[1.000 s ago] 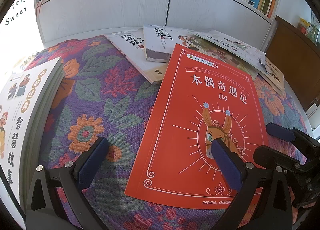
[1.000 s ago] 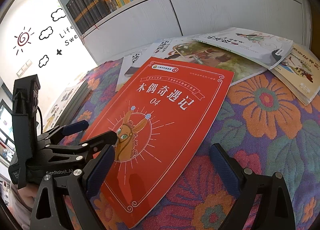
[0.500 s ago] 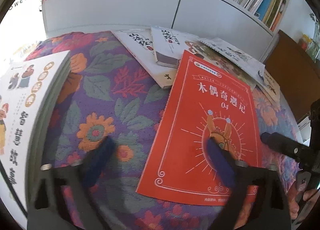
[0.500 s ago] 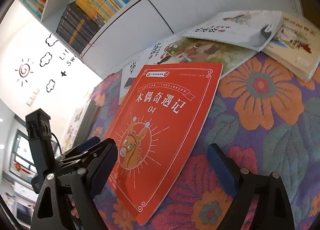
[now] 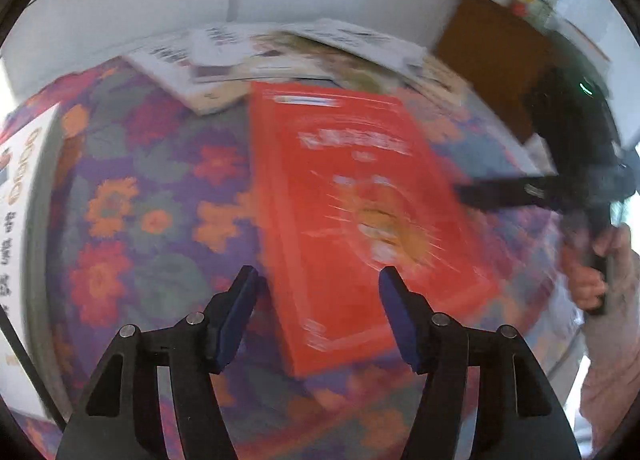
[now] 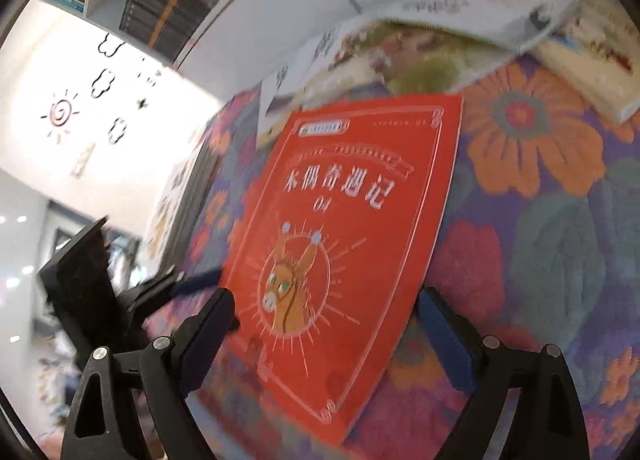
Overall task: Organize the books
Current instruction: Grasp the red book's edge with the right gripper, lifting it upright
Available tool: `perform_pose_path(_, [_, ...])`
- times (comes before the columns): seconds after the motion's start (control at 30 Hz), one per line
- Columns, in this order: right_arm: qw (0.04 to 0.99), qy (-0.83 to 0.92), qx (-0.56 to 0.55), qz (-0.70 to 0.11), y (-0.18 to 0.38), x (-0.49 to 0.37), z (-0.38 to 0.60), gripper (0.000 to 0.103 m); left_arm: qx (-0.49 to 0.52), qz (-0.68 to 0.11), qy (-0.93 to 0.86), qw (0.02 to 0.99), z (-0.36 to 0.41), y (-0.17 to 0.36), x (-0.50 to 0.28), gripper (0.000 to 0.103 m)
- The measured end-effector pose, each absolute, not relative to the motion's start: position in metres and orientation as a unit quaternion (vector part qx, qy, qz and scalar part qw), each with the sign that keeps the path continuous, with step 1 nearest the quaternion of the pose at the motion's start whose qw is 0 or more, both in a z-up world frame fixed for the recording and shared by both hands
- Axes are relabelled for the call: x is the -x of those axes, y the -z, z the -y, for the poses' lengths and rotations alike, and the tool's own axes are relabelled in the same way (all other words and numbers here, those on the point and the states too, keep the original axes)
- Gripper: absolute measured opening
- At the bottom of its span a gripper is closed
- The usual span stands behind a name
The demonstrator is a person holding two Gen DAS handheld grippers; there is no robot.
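A thin red book with a donkey picture lies flat on the flowered cloth. My left gripper hovers over the book's near left corner. Its jaws are closing, and the pads touch nothing. My right gripper straddles the near part of the same book from the other side. Its jaws stand wide and are closing slowly, clear of the cover. In the left wrist view the right gripper reaches in from the right, held by a hand. The left gripper shows at the left of the right wrist view.
A tall stack of books sits at the table's left edge. Several loose books lie overlapped at the back. Behind them stands a white bookcase, with a brown cabinet at the right.
My left jaws have narrowed a good deal, and the left view has swung and blurred. The right gripper has come over the red book's near edge, its jaws slightly closer.
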State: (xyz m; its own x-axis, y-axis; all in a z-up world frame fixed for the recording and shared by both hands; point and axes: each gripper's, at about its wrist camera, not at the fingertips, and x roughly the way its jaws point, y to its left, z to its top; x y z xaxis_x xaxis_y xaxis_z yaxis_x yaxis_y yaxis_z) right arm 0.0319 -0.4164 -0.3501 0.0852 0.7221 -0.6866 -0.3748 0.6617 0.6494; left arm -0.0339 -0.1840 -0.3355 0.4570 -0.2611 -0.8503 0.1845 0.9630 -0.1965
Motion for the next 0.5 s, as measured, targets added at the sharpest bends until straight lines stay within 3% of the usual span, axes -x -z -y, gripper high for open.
perform_pose_path(0.13, [0.671, -0.411, -0.219, -0.577, 0.363, -0.055, 0.429, 0.088, 0.148, -0.52, 0.161, 0.826, 0.156, 0.337, 0.001, 0.055])
perform_pose_path(0.2, [0.662, -0.411, -0.232, -0.582, 0.366, -0.065, 0.429, 0.082, 0.174, -0.528, 0.17, 0.814, 0.149, 0.339, -0.012, 0.05])
perform_pose_path(0.43, [0.696, -0.412, -0.183, -0.559, 0.356, -0.074, 0.41, 0.08, 0.145, -0.528, 0.162, 0.821, 0.159, 0.339, -0.029, 0.048])
perform_pose_path(0.5, [0.708, -0.408, -0.168, -0.551, 0.354, -0.077, 0.406, 0.072, 0.142, -0.524, 0.159, 0.824, 0.16, 0.341, -0.033, 0.047])
